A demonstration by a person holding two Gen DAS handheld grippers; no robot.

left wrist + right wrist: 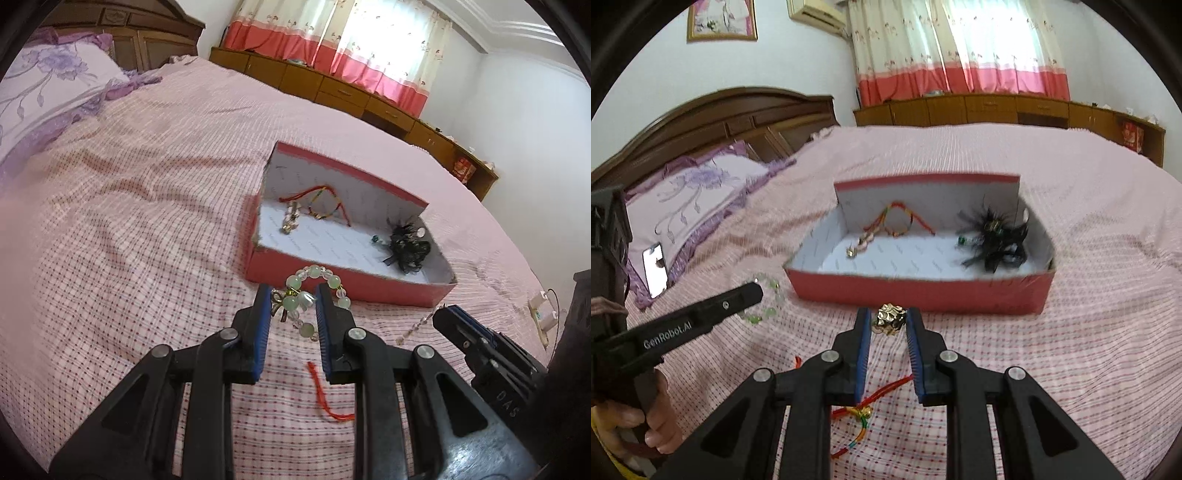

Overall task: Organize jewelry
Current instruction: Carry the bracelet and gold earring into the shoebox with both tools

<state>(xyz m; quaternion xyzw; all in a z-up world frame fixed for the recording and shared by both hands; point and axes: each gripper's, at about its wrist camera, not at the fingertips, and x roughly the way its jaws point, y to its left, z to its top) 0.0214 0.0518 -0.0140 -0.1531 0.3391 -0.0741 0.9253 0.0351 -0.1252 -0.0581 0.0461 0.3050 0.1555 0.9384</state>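
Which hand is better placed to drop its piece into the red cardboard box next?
Right, probably: the right gripper holds its gold charm squarely facing the box; the left gripper, holding the green bead bracelet, sits off a corner.

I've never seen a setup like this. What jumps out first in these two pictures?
Probably the open red box in the middle of the pink checked bedspread, with a red cord bracelet at its left end and a black feathery ornament at its right. Just in front of it, the left tool grips a pale green bead bracelet, and the right tool pinches a gold trinket.
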